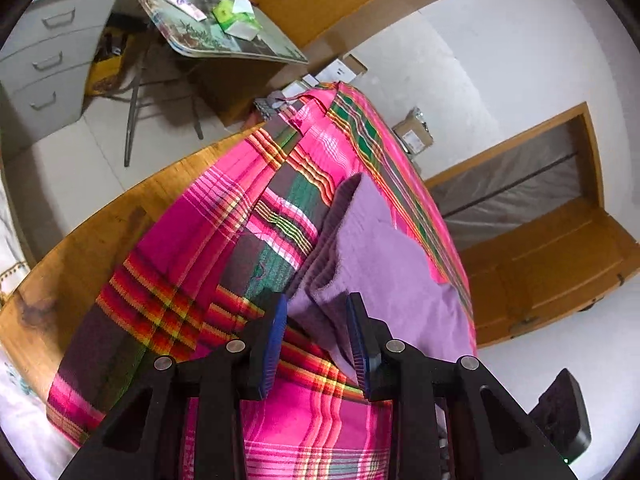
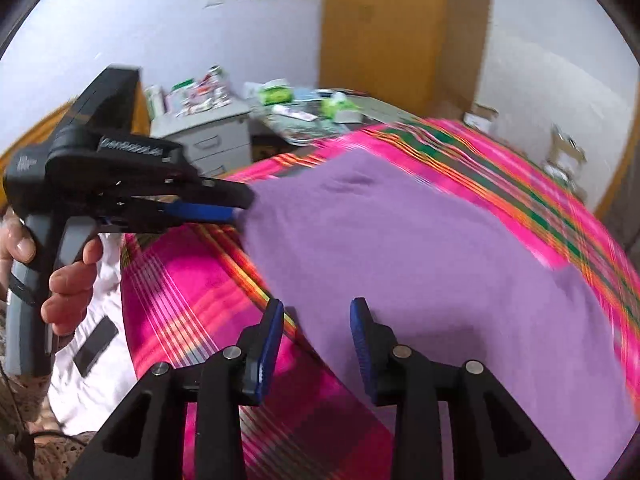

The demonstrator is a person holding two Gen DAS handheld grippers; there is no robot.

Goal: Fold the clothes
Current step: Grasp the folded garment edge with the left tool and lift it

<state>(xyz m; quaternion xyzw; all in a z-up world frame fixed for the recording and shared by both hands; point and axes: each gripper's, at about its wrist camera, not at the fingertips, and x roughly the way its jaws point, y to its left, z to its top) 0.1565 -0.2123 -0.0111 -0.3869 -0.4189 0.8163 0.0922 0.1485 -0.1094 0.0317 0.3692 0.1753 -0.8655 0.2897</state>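
Left wrist footage showed the left claw (image 1: 318, 332) with its two blue pads parted a moderate way, a raised ridge of the purple garment (image 1: 380, 248) sitting in the gap; whether the pads actually pressed the cloth could not be told from there. Only that view caught the garment's darker ribbed hem (image 1: 320, 240) running up along its left edge, the wooden bed frame (image 1: 80, 248) curving round the bedding, and a folding tabletop (image 1: 224, 36) strewn with small boxes and tubes. Right wrist footage showed the right claw (image 2: 318, 332) standing open with nothing between its pads, poised over the near edge of the garment (image 2: 420, 248). Only that view showed the left claw (image 2: 240, 206) from the side, its fingers drawn together at the garment's left corner, and the person's hand (image 2: 60, 280) wrapped round the grey handle. One garment was in sight, a soft, fuzzy lilac piece spread mostly flat, with faint creases, on a bright pink plaid blanket (image 2: 192, 292) crossed by green, orange and yellow stripes covering the bed. Beyond stood one grey drawer cabinet (image 1: 44, 64) with three drawers, and a wooden door (image 2: 384, 32) against the white wall. The right wrist view was smeared by motion toward its right side.
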